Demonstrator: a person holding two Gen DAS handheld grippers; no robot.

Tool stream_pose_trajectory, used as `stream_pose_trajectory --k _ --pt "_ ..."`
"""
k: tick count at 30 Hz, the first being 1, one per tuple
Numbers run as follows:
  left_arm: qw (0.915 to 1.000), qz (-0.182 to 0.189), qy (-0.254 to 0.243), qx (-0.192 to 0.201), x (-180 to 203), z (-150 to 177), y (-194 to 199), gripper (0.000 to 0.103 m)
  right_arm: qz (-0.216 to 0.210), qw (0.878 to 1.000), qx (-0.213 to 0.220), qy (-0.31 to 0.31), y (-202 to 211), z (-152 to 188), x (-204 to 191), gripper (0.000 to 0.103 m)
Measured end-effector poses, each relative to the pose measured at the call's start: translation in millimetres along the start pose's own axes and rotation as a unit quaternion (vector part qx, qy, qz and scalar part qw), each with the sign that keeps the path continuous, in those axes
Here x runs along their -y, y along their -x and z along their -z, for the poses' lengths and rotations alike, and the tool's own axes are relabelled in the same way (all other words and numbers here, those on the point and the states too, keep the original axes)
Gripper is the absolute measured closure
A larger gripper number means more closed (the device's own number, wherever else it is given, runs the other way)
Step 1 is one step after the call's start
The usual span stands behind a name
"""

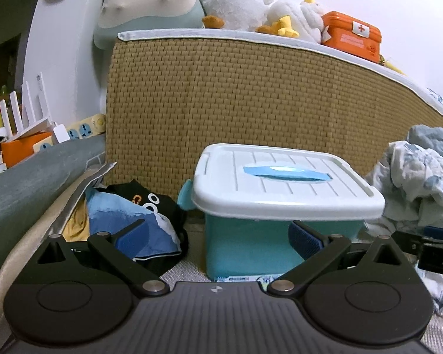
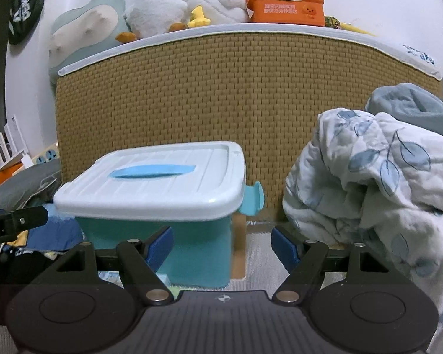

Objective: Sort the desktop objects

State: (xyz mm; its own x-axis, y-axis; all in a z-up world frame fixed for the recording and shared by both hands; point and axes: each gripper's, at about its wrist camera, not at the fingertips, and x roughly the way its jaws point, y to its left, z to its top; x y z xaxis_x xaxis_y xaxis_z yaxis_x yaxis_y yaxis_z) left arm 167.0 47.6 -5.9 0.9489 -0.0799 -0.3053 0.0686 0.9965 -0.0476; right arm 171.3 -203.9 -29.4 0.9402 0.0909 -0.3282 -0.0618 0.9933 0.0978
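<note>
A teal storage box [image 1: 251, 247] with a white lid [image 1: 283, 180] and a blue handle stands in front of a woven headboard. It also shows in the right wrist view [image 2: 198, 250], lid [image 2: 156, 183] shut. My left gripper [image 1: 218, 237] is open and empty, low before the box's front left. My right gripper [image 2: 223, 246] is open and empty, before the box's right corner. The right gripper's finger shows at the left wrist view's right edge [image 1: 428, 247]. The left gripper's finger shows at the right wrist view's left edge [image 2: 14, 224].
A blue and black bag pile [image 1: 133, 218] lies left of the box. A crumpled leaf-print quilt [image 2: 378, 183] lies to the right. The woven headboard [image 1: 251, 103] carries plush toys [image 1: 245, 3] and an orange first-aid tin [image 1: 351, 37]. A power strip [image 1: 85, 128] sits far left.
</note>
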Motion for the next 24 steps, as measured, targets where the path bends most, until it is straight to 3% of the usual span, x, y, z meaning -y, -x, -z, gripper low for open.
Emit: stream_pose_trajectory --k 13,19,24 --pt "0.9995 -0.014 -0.028 0.009 8 26 33 0.000 -0.001 1.000 -0.004 0.021 33 29 -12 0.026" --pt "1.0000 0.003 -0.001 -0.003 3 36 46 0.000 0.001 1.000 -0.005 0.011 47 42 -11 0.026" --pt "0.9999 0.004 -0.015 0.005 8 47 62 0.000 -0.004 1.000 0.000 0.018 59 48 -17 0.026"
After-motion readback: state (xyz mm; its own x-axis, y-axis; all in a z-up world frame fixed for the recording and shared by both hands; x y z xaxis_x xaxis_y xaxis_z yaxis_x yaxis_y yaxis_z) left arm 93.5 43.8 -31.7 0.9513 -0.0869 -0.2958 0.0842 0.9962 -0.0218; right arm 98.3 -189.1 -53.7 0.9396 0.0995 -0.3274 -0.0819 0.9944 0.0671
